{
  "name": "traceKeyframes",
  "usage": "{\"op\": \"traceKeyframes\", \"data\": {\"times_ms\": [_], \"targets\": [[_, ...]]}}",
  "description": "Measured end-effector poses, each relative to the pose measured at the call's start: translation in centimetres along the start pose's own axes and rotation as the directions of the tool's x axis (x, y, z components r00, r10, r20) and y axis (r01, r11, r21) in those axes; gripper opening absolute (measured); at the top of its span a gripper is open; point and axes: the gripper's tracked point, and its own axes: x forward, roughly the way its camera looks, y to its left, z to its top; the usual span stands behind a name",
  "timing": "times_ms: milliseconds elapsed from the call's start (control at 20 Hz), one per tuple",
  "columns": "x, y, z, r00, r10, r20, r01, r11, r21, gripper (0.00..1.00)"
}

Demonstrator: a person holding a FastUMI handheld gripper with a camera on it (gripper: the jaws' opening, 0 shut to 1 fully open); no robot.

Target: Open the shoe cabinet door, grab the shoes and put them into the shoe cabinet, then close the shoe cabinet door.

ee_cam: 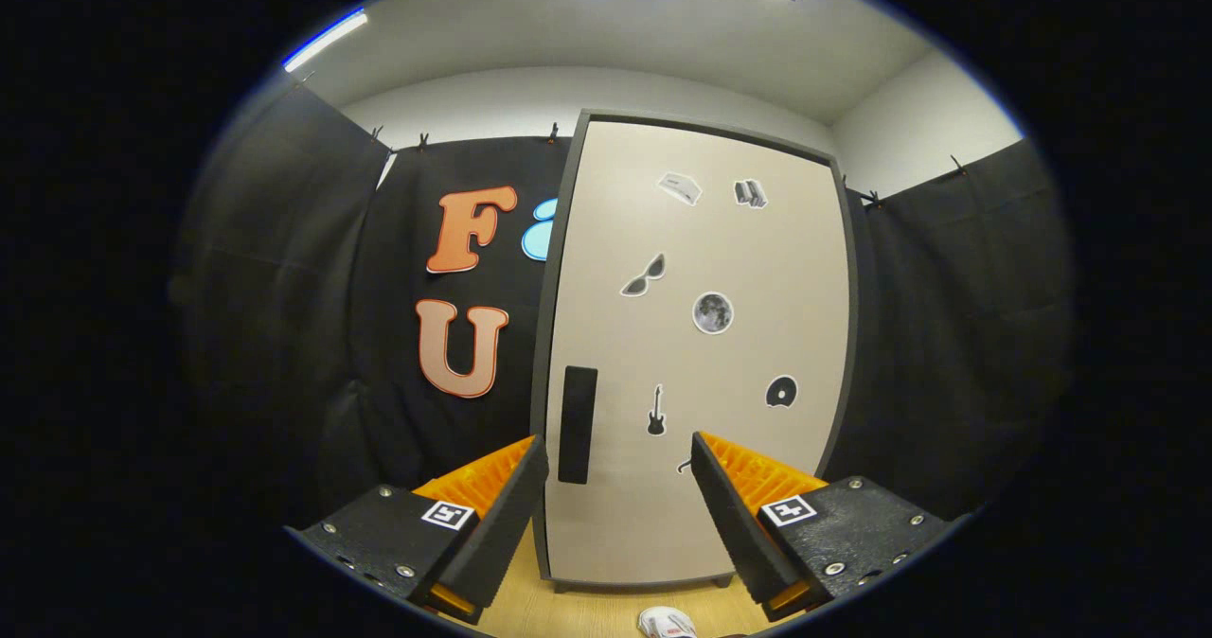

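— What do you have, left to right?
— My claw (617, 453) hangs released, fingers spread, gripping nothing. Between them in mid-frame I see the shoe cabinet door (701, 354) shut, its dark handle (578, 424) by the left finger.
— The shoes?
— One shoe (666, 622) sits on the wooden floor (568, 610), bottom centre.

The shoe cabinet door (701, 354) is showing a smooth, matt beige panel, like laminated board, framed in a dull dark edge, and its handle (578, 424) is looking matt black. Small flat stickers (712, 312) are lying flush on the panel with a slight sheen. The floor (587, 610) is looking like pale wood laminate. The tool (617, 449), standing open and empty, is showing ribbed plastic fingers (516, 487) and matt bodies with metal screws.
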Motion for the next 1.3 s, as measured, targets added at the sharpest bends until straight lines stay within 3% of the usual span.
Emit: {"op": "traceKeyframes", "data": {"times_ms": [250,450,950,1100,1300], "targets": [[5.1,1.9,-1.8,0.998,0.068,0.001,-0.068,0.995,0.067,0.94],[8.1,2.8,-3.2,0.995,0.086,-0.043,-0.081,0.991,0.104,0.92],[12.9,3.8,-5.1,0.994,0.051,-0.102,-0.044,0.997,0.069,0.63],[13.5,4.4,-5.1,0.993,0.037,-0.116,-0.033,0.999,0.040,0.42],[13.5,4.3,-5.2,0.992,0.023,-0.126,-0.017,0.999,0.049,0.36]]}}
